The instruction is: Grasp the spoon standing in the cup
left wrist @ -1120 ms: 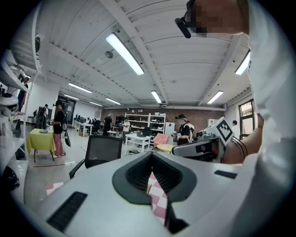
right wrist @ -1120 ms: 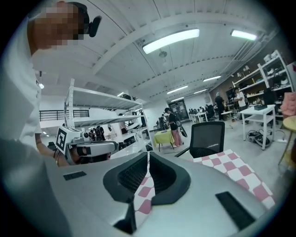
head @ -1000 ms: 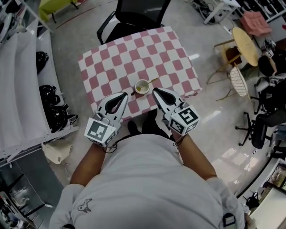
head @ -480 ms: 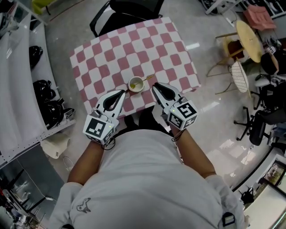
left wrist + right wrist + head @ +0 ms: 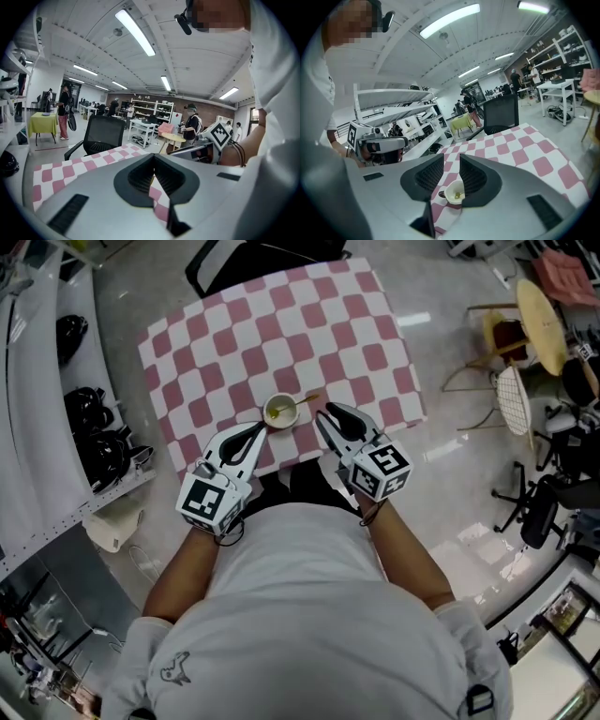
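Quick read of the setup, imo: the cup (image 5: 280, 411) sits near the near edge of the checked table (image 5: 366, 324), prob so both arms can reach it w/o stretching. The spoon (image 5: 307, 400) stands in it leaning on the rim, handle poking out toward the right and a bit away from the person. That makes the right side the obvious one for the grab.

That fits how the tools are held. The right hand-held gripper (image 5: 451, 164) has its jaws spread, nothing between them yet, and the cup shows low in the gap just ahead of it, so it looks lined up for the approach. The left hand-held gripper (image 5: 153, 161) has its jaws pressed together, holding nothing, parked just beside the cup on the left. It's idle afaict, or maybe there to steady the cup.

Count:
- 1 cup
- 1 spoon
- 1 table
- 2 hand-held grippers
- 1 black office chair (image 5: 101, 133) at the far side
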